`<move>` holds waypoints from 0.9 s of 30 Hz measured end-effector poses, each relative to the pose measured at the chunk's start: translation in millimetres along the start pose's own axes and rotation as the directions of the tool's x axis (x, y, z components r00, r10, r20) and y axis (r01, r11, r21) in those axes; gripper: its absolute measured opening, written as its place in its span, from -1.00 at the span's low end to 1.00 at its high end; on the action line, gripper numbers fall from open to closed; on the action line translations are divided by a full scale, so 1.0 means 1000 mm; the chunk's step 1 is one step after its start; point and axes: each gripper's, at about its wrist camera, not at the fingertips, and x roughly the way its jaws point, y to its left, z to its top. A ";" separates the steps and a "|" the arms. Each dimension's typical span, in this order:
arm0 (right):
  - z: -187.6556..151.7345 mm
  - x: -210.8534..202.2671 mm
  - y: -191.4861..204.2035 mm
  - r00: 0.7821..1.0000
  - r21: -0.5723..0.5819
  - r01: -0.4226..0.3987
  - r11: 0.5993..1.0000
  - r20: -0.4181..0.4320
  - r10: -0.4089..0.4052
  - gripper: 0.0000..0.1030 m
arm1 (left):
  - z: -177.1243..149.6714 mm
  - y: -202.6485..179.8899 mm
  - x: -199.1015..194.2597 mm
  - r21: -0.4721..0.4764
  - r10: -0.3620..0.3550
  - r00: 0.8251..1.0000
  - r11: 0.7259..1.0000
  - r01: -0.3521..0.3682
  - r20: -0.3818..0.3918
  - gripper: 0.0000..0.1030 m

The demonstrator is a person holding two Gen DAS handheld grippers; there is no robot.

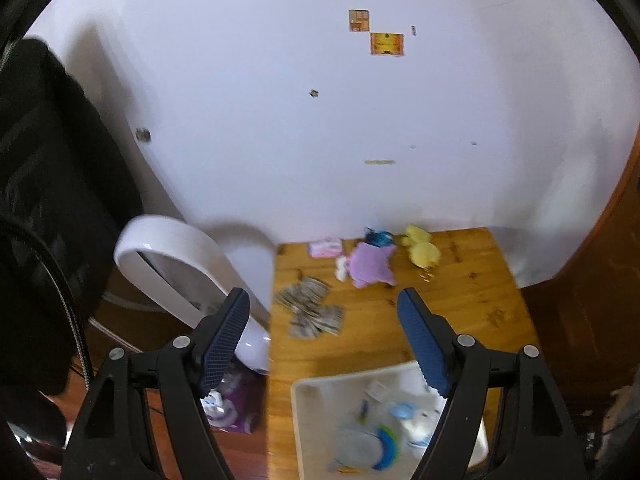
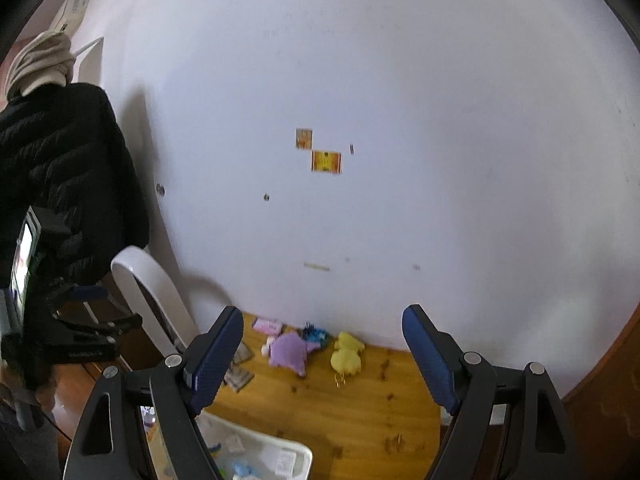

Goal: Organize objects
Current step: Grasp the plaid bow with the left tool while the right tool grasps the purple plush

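Observation:
A wooden table (image 1: 460, 312) stands against a white wall. On it lie a purple plush toy (image 1: 370, 264), a yellow plush toy (image 1: 422, 252), a blue object (image 1: 378, 237), a pink packet (image 1: 326, 247) and a heap of banknotes (image 1: 310, 308). A white bin (image 1: 316, 404) at the near edge holds several small items. My left gripper (image 1: 324, 300) is open and empty above the table. My right gripper (image 2: 322, 320) is open and empty, farther back; its view shows the purple toy (image 2: 290, 352), the yellow toy (image 2: 348, 356), the bin (image 2: 296, 450) and the table (image 2: 360, 412).
A white fan-like appliance (image 1: 176, 256) stands left of the table. A black jacket (image 1: 48, 160) hangs at far left. Stickers (image 1: 386, 43) are on the wall. A purple-and-white object (image 1: 234, 408) lies on the floor beside the table.

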 end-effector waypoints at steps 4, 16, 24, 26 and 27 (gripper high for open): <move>0.027 0.032 0.007 1.000 -0.019 0.014 1.000 -0.018 -0.014 0.60 | 0.025 0.004 0.020 0.024 0.059 0.998 0.998 -0.059 -0.002 0.54; 0.018 0.219 0.015 0.982 0.019 -0.047 0.999 -0.183 0.050 0.60 | 0.048 0.030 0.172 -0.021 0.138 0.980 0.990 -0.142 -0.142 0.54; -0.077 0.363 0.032 0.919 0.021 -0.083 0.996 -0.385 0.085 0.60 | 0.002 0.052 0.293 -0.134 0.065 0.950 0.985 -0.110 -0.305 0.54; -0.099 0.385 0.032 0.900 0.038 -0.089 0.995 -0.425 0.096 0.60 | -0.012 0.052 0.317 -0.158 0.045 0.941 0.982 -0.104 -0.335 0.54; -0.111 0.397 0.033 0.889 0.051 -0.092 0.994 -0.446 0.105 0.60 | -0.019 0.051 0.328 -0.170 0.036 0.936 0.980 -0.101 -0.351 0.54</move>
